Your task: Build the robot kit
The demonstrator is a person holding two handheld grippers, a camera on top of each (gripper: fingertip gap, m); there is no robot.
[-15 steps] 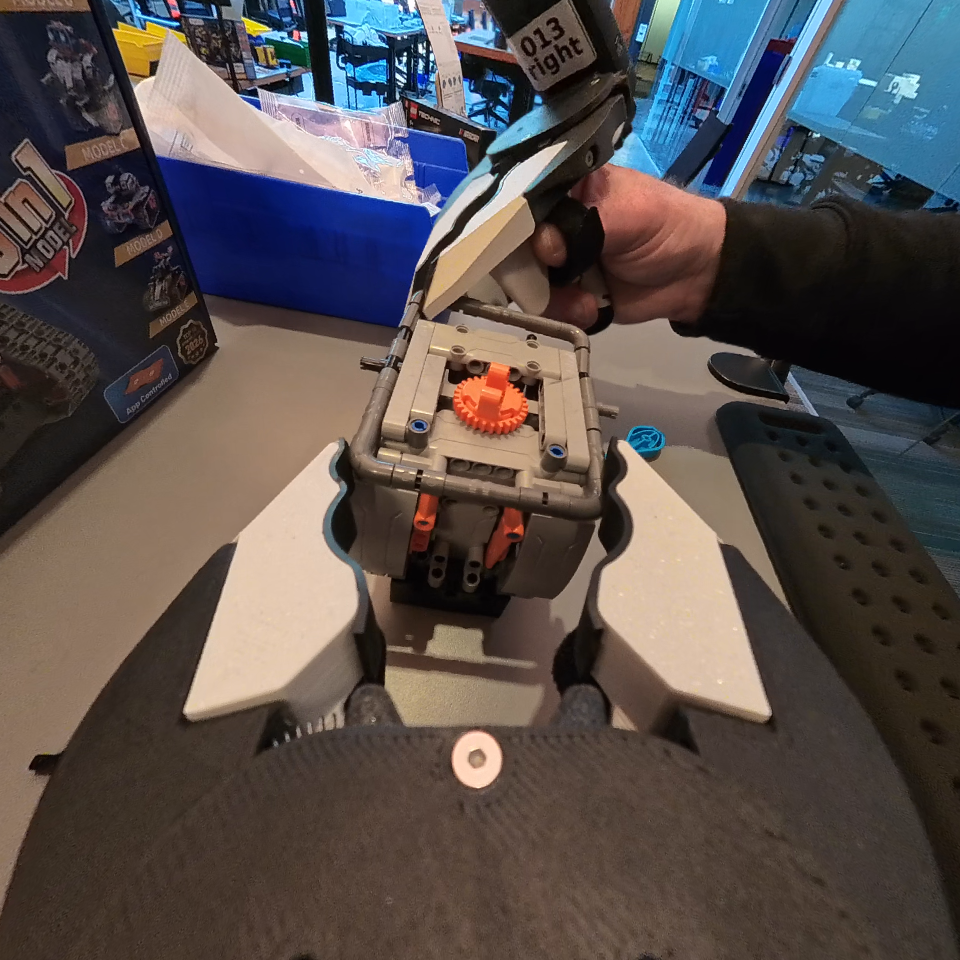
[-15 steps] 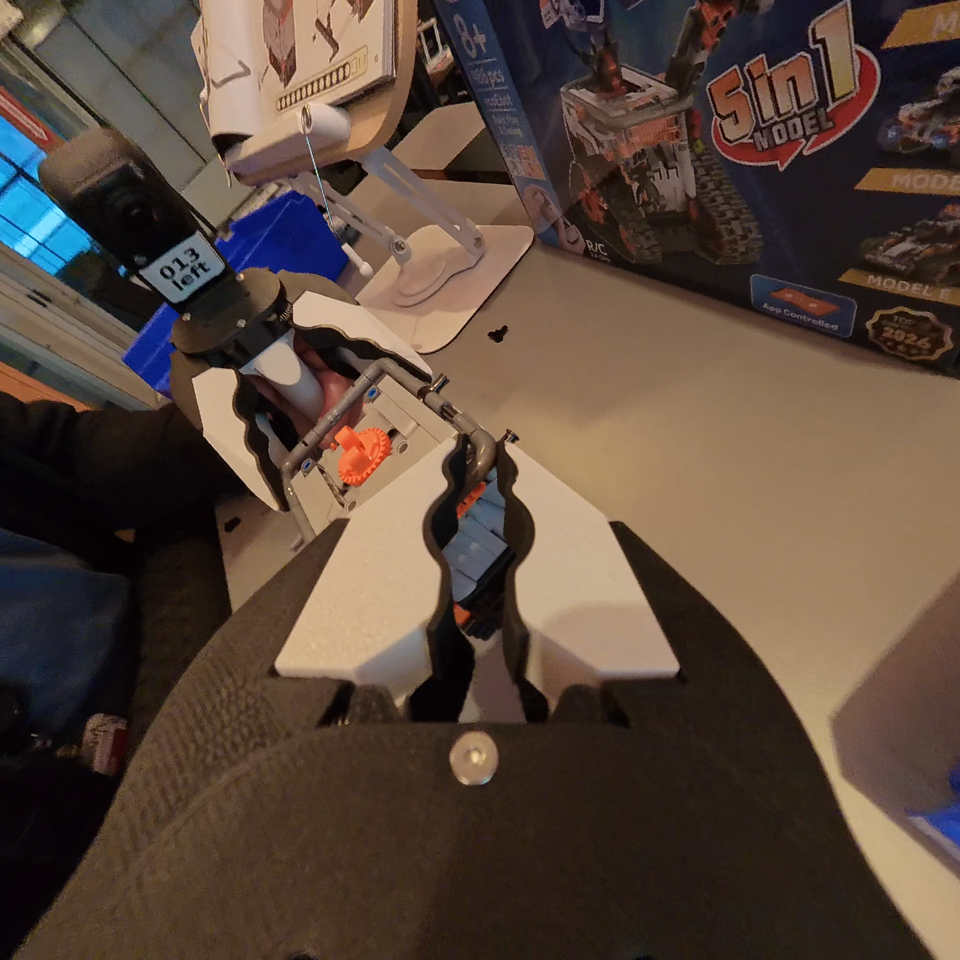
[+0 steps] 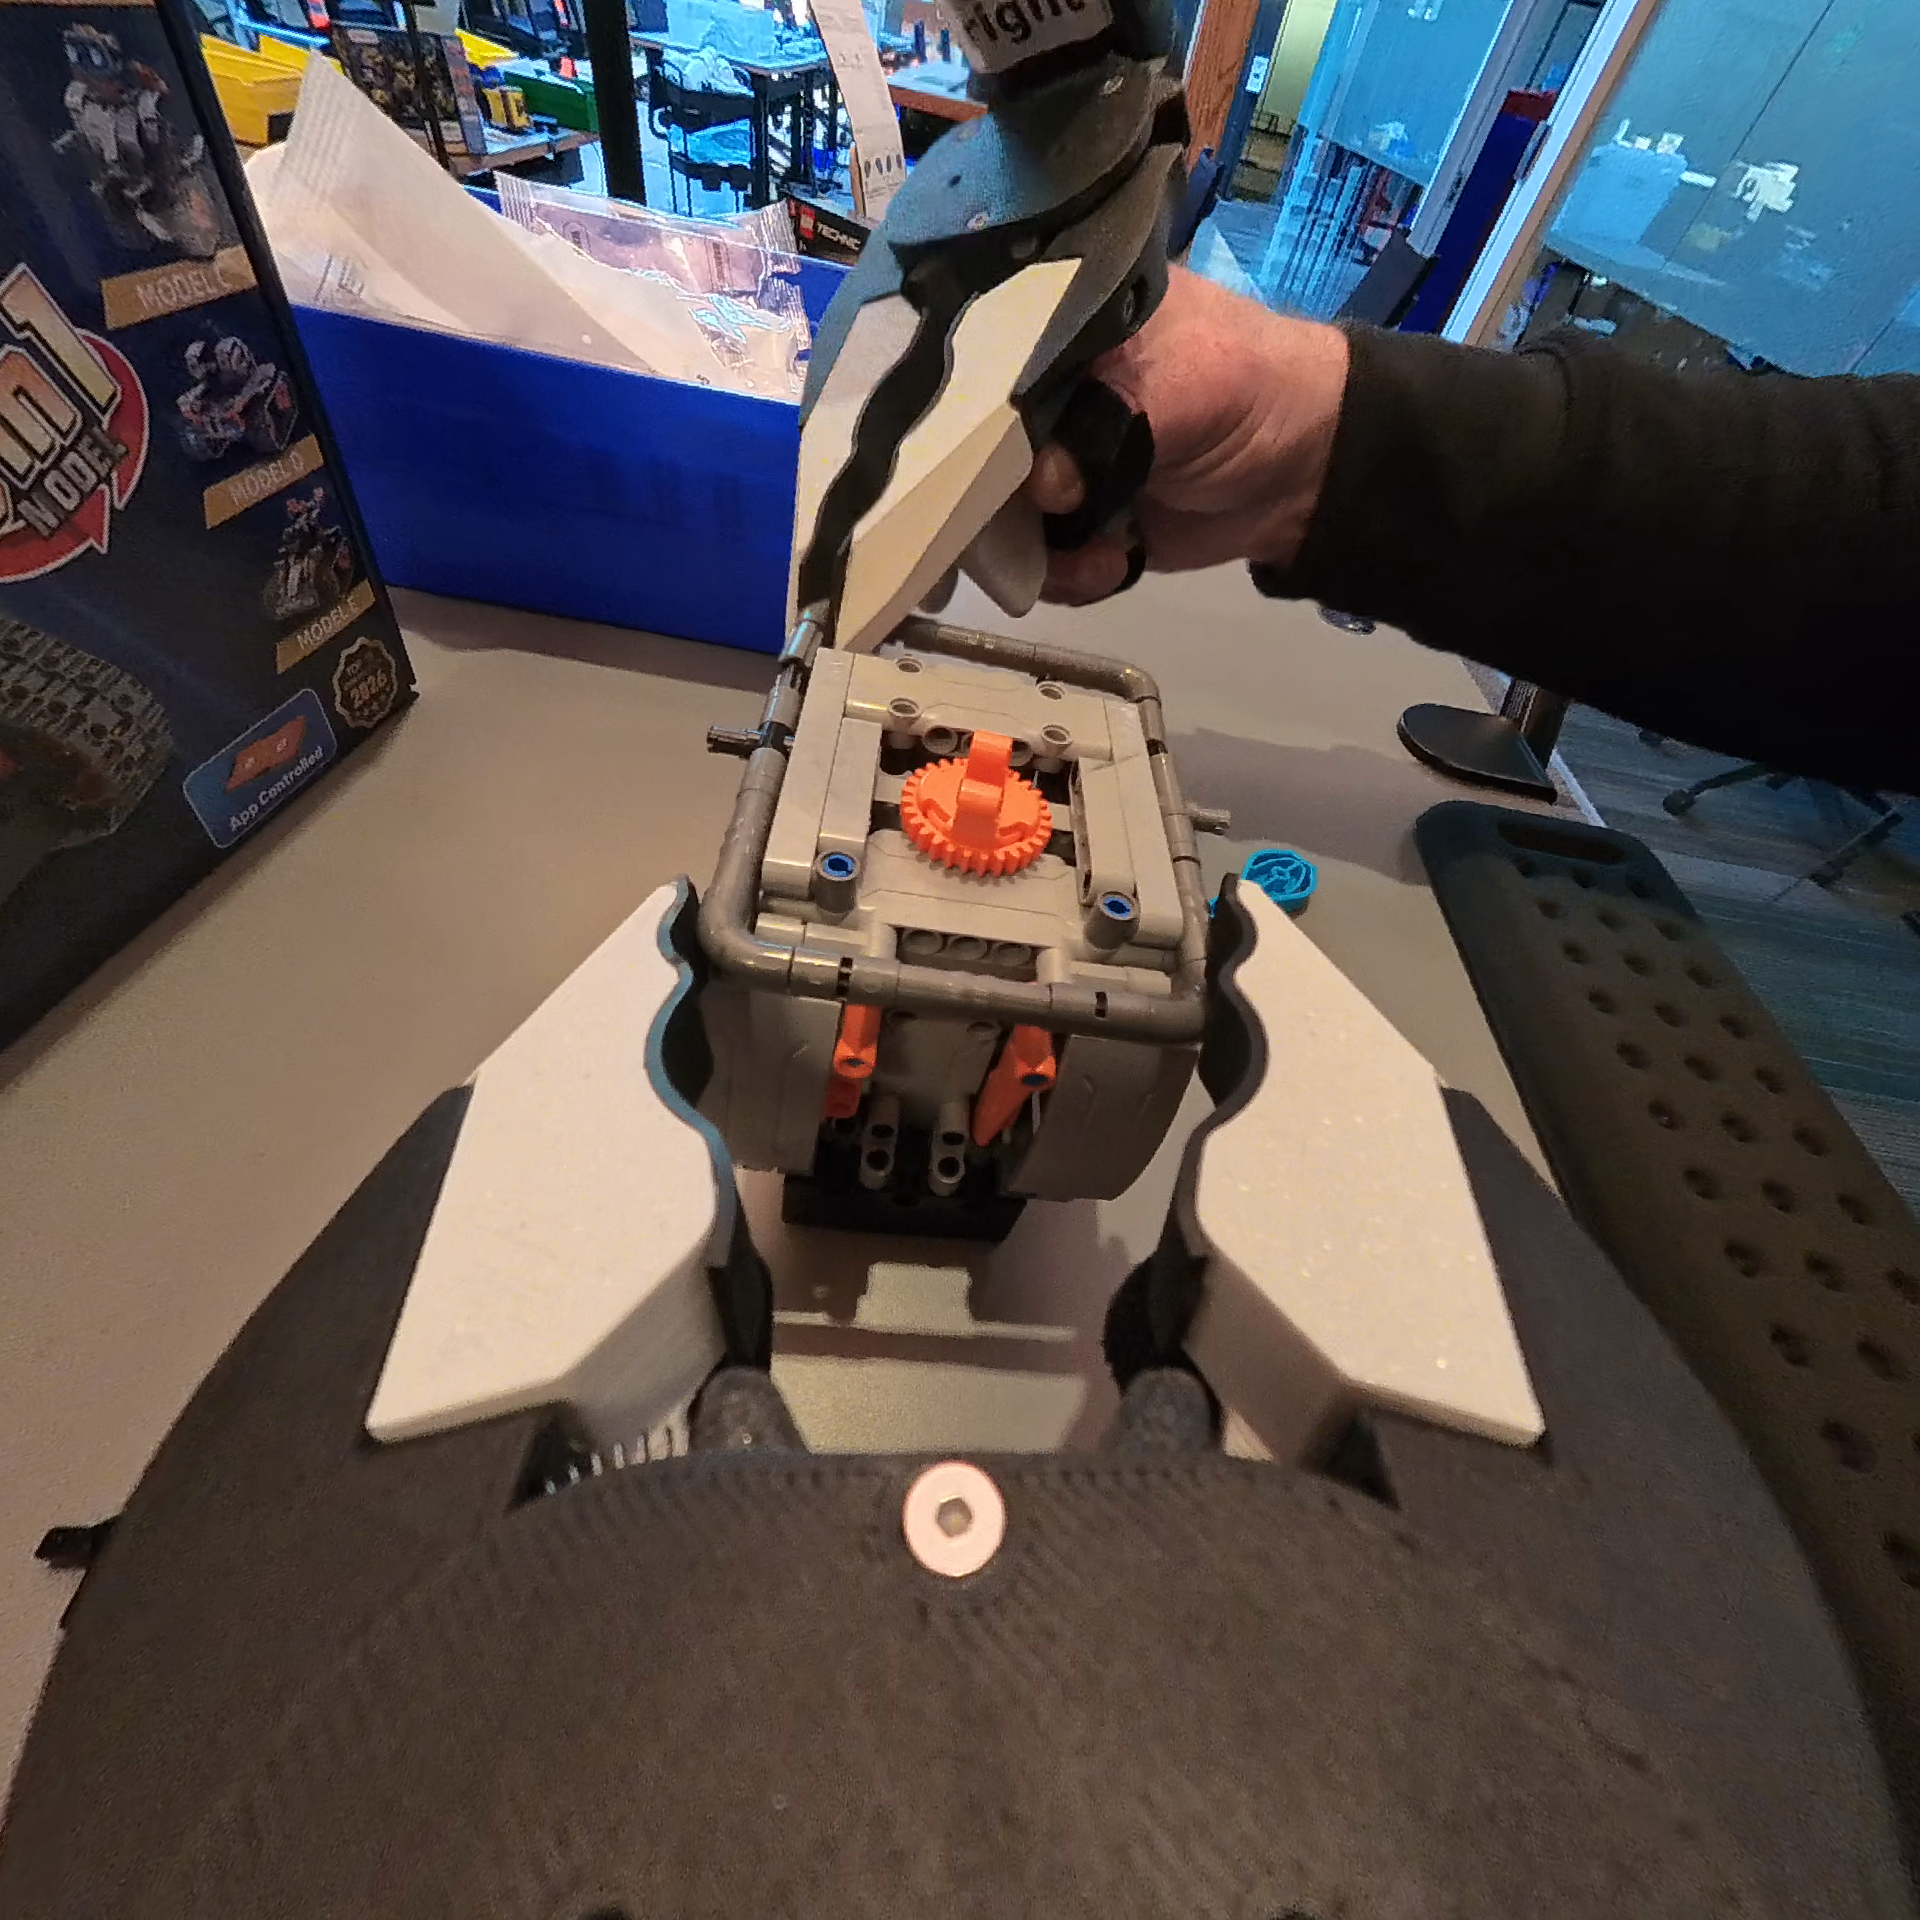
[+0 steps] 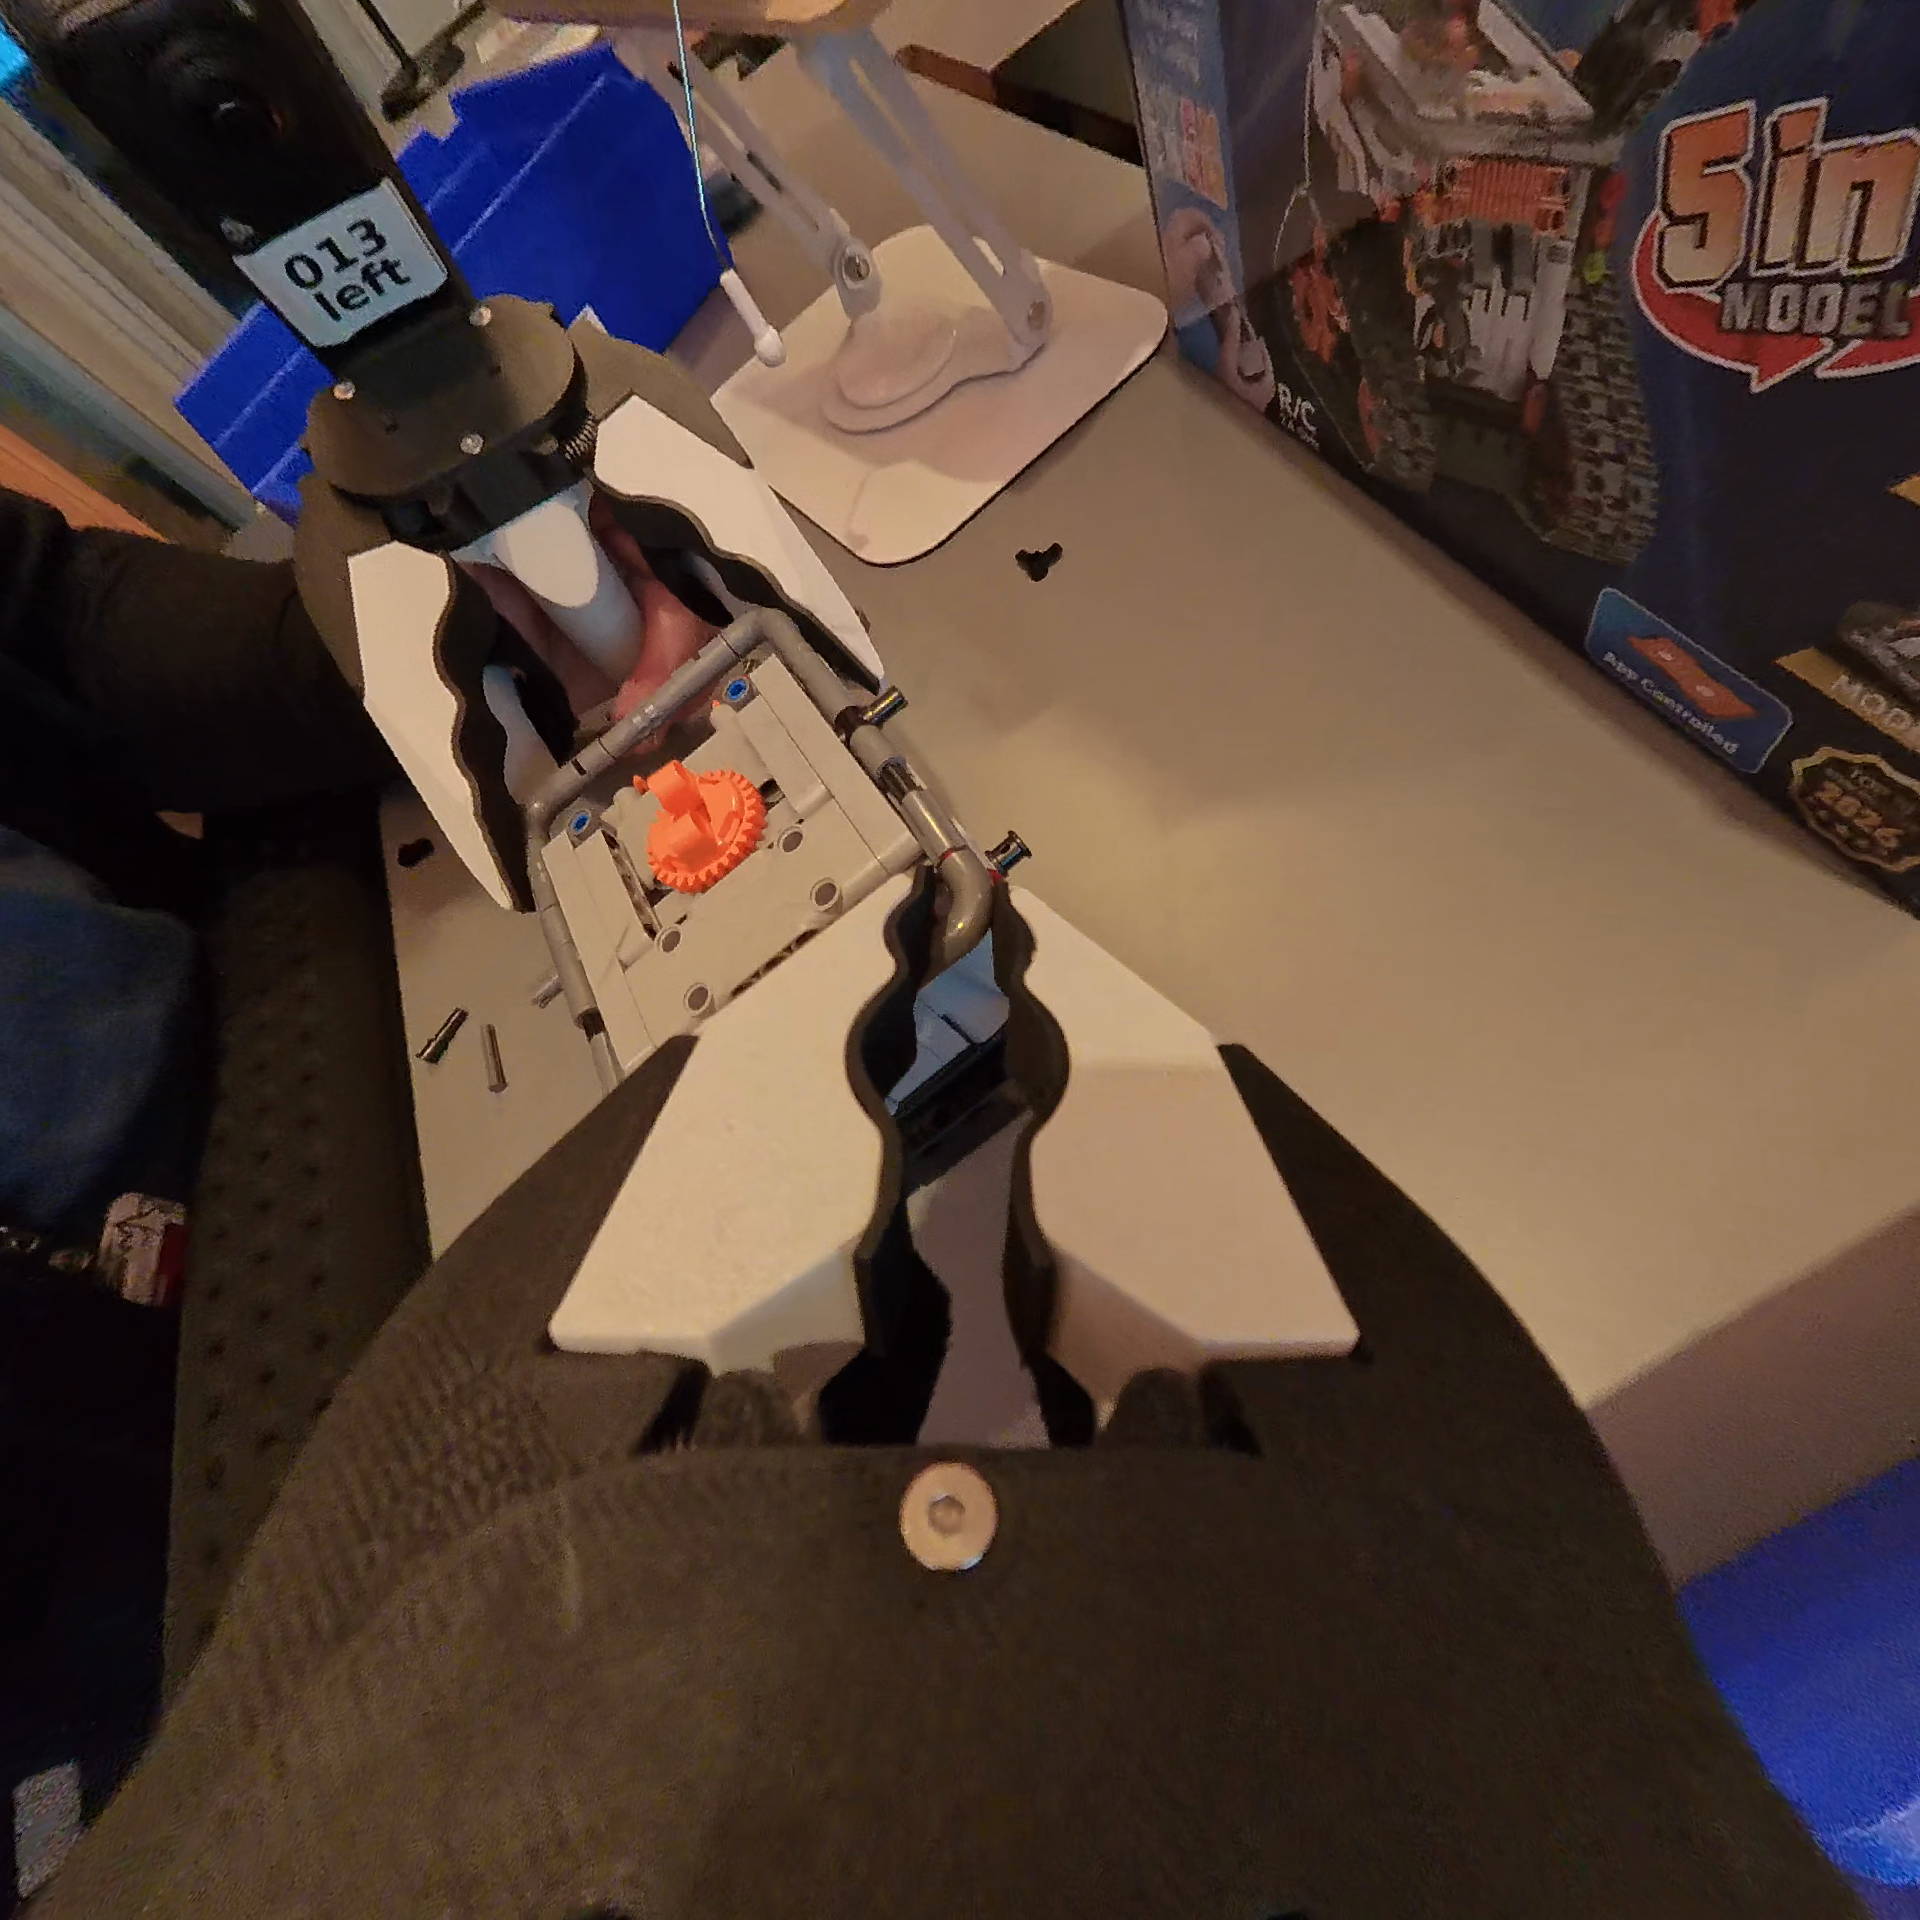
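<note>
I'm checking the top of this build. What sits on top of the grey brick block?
An orange gear with an upright orange peg lies on the grey brick block, inside its grey tube frame. What drives the gear underneath is hidden.

Left wrist view — camera sits behind its own left gripper [image 3: 951,997], looking forward and down along the fingers, very close to the grey brick model [image 3: 956,935] at centre frame. Table [image 3: 312,987] runs away toward 12 o'clock; blue bin [image 3: 561,488] at 11, printed box [image 3: 156,520] at 9, right gripper [image 3: 831,613] entering from 1.

Right wrist view — camera behind the right gripper [image 4: 951,935], tilted steeply down, equally close. Model [image 4: 727,862] lies at 11 o'clock, left gripper [image 4: 665,769] beyond it, printed box [image 4: 1558,364] at 2.

Shared ground: the model, both grippers, the box, the bin [image 4: 499,239], the table [image 4: 1351,831] — seen from roughly opposite sides.
</note>
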